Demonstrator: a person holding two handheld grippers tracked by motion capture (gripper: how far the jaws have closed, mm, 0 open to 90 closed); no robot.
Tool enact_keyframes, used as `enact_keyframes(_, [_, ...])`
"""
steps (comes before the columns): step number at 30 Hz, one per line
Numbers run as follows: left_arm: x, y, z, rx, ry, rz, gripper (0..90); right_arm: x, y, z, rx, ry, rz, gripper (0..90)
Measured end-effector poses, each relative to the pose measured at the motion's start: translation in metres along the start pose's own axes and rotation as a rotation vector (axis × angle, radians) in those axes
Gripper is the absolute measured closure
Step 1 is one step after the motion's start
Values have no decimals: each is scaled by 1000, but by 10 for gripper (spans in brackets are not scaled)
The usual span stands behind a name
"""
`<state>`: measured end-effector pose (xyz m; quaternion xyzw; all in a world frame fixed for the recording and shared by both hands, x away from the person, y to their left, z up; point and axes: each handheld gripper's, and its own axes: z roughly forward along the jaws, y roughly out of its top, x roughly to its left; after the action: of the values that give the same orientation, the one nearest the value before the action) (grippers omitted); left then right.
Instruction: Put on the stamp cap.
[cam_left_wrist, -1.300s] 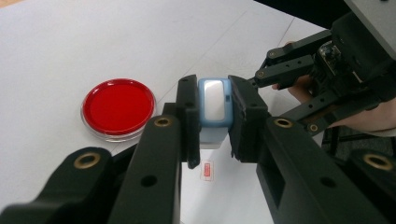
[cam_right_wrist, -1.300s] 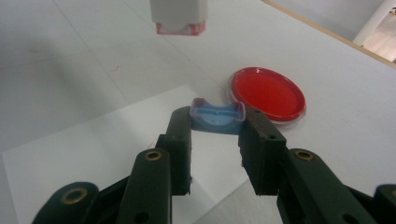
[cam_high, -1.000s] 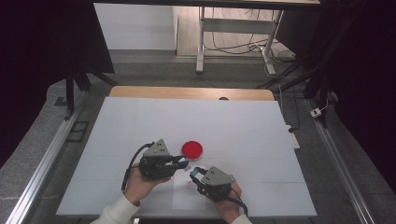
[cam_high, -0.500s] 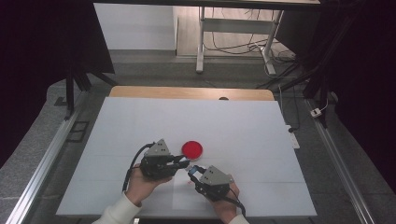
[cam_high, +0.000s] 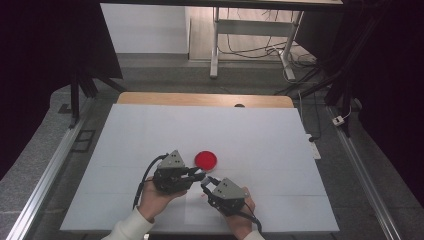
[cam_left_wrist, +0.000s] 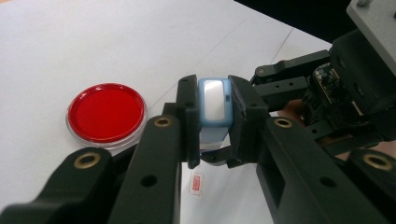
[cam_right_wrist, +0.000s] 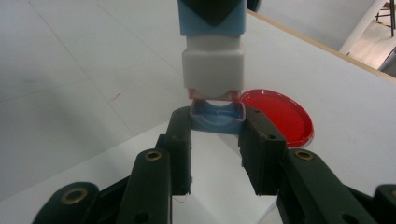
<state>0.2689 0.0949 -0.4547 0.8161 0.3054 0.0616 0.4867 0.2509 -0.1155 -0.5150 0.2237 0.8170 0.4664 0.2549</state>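
A small stamp with a blue top and white body (cam_left_wrist: 214, 100) is clamped between the jaws of my left gripper (cam_left_wrist: 214, 116), which is shut on it. In the right gripper view the stamp body (cam_right_wrist: 213, 60) hangs just above a blue cap (cam_right_wrist: 217, 119). My right gripper (cam_right_wrist: 217, 128) is shut on that cap. The body's reddish lower end sits at the cap's mouth. In the high view the left gripper (cam_high: 199, 176) and right gripper (cam_high: 206, 183) meet tip to tip near the table's front. A round red dish (cam_high: 206, 159) lies just beyond them.
A white sheet covers the table (cam_high: 260, 135), with a wooden edge (cam_high: 200, 99) at the far side and metal rails (cam_high: 50, 170) along both sides. A small red printed mark (cam_left_wrist: 197, 183) sits on the sheet below the jaws. Both hands rest near the front edge.
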Motion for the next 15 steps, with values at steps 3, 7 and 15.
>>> enact_keyframes(3, [0,0,1,2,1,2,752,0,0,0,-2,-6,0,646])
enact_keyframes(7, [-1,-1,2,-4,5,1,752,0,0,0,-7,-7,14,647])
enact_keyframes(15, [-2,-2,4,-8,9,-4,752,1,0,0,-12,-26,17,646])
